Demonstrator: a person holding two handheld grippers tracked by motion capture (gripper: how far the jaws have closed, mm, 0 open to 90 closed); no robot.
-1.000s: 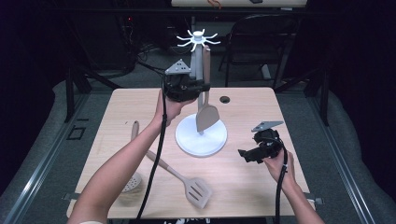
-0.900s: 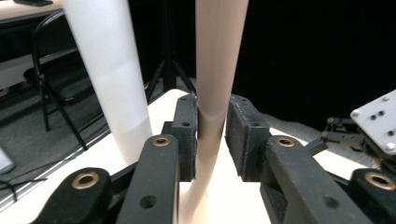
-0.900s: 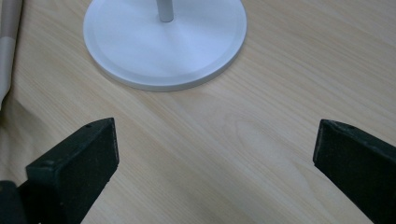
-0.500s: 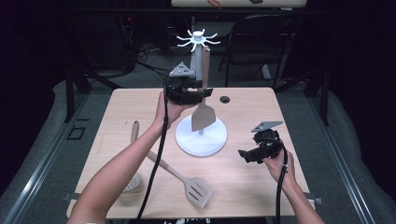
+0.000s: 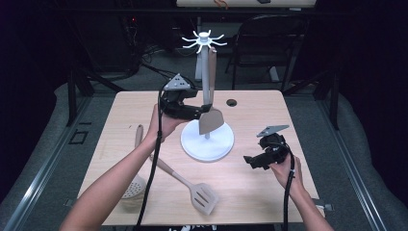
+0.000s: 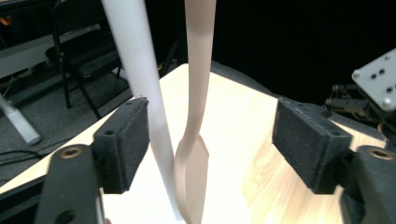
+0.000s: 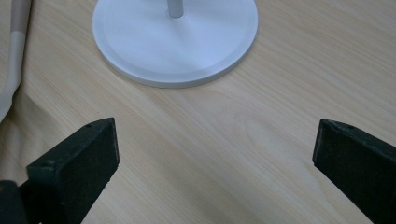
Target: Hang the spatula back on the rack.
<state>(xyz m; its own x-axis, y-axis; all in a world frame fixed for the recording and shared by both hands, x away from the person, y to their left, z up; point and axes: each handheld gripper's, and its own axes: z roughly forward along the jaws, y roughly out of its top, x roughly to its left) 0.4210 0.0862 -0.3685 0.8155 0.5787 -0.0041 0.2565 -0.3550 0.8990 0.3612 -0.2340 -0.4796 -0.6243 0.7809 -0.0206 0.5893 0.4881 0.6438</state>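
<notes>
The left gripper (image 5: 195, 114) is standing with its two black jaws spread; they have just been opening, and its flat, matte rectangular pads (image 6: 125, 142) are sitting clear of everything between them. Between the pads, untouched on either side, a tan spatula (image 6: 196, 93) is hanging upright, its slim smooth handle widening below into a flat, pointed blade. In the high view the spatula (image 5: 210, 115) is dangling from the top of the white stand (image 5: 207, 139), blade just above the round base. Just beside the spatula, the stand's smooth white round pole (image 6: 140, 70) is rising near the pad at the left of the left gripper view; whether pole and pad are touching cannot be told. The stand is carrying a crown of short curved hooks (image 5: 204, 39) on its pole and is resting on a flat disc with a stepped rim (image 7: 175, 42).

The right gripper (image 5: 254, 160) is lying low over the table to the right of the stand, its jaws spread wide with only bare wood between its blocky black pads (image 7: 88, 154).

The table (image 5: 269, 120) is showing a pale wood-grain top with a small dark round hole (image 5: 232, 102) behind the stand. Nearer the person, a slotted turner (image 5: 192, 187) is lying flat, and a perforated round skimmer (image 5: 133, 185) is lying beside the left forearm.
</notes>
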